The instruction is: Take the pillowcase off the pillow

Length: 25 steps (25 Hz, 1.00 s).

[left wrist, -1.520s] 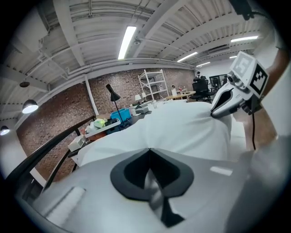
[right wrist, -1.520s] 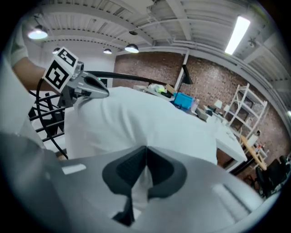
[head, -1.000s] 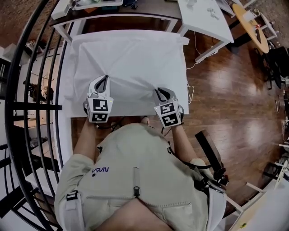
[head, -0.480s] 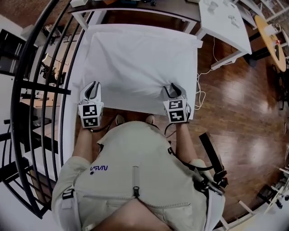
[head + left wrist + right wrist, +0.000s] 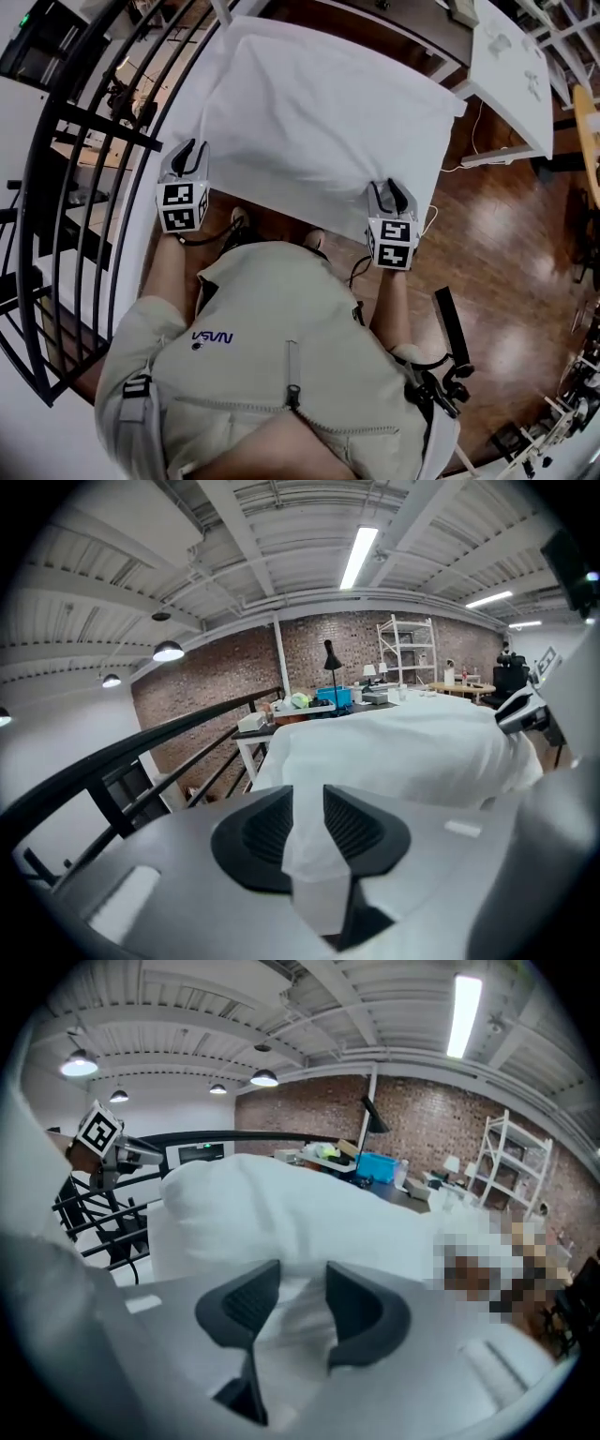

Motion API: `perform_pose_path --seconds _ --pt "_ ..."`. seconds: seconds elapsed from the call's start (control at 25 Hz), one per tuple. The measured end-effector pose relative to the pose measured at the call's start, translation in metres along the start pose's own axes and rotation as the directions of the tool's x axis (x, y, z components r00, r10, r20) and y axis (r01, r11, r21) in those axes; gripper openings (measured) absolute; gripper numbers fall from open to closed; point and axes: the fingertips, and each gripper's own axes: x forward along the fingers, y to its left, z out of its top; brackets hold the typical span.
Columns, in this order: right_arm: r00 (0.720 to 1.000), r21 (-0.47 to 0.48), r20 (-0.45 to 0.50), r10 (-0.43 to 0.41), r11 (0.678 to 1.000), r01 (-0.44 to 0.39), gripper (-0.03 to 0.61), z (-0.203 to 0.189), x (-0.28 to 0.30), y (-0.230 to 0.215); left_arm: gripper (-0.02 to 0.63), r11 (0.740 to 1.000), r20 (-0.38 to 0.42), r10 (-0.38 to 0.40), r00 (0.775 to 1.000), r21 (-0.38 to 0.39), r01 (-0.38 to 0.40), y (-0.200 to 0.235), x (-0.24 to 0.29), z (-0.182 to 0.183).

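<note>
Head view: plump rectangular pillow in a white fabric pillowcase [image 5: 319, 112] lies flat on a white table [image 5: 183, 108], filling most of the top. Pillowcase is on the pillow, not pulled off.

Left gripper [image 5: 187, 152] sits at the pillow's near left corner, marker cube toward the person. Right gripper [image 5: 386, 190] sits at the pillow's near right corner, by the table edge. The two are well apart, one per corner, along the pillow's near edge.

Left gripper view: left gripper [image 5: 307, 794] jaws are a little apart and have just been opening. A flat strip of the white pillowcase [image 5: 309, 846] runs down through the gap and brushes both pads; no firm pinch shows. The pillow bulk rises just beyond the jaws.

Right gripper view: right gripper [image 5: 302, 1274] jaws are spread wider and have just been closing a bit. Loose bunched pillowcase fabric [image 5: 295, 1326] fills the gap, blurred; it looks not clamped.

Black metal railing [image 5: 84, 187] curves along the pillow's left side, beyond the table. Brown wooden floor [image 5: 506, 244] lies right of the pillow. Person in a beige top [image 5: 281, 356] stands at the pillow's near edge.
</note>
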Motion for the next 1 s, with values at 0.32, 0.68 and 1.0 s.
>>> perform_pose_path --seconds 0.32,0.68,1.0 --pt "0.983 -0.012 0.184 0.009 1.0 -0.007 0.156 0.116 -0.008 0.095 0.12 0.962 -0.008 -0.211 0.977 -0.18 0.206 0.041 0.058 -0.032" --pt "0.957 -0.276 0.017 0.289 0.922 -0.273 0.17 0.157 0.074 0.272 0.006 0.796 0.013 -0.602 0.798 -0.064 0.602 -0.051 0.039 -0.028" --pt "0.965 -0.483 -0.168 0.201 0.836 -0.259 0.077 0.121 0.132 0.292 0.073 0.907 0.027 -0.405 0.914 -0.112 0.405 0.014 0.042 -0.031"
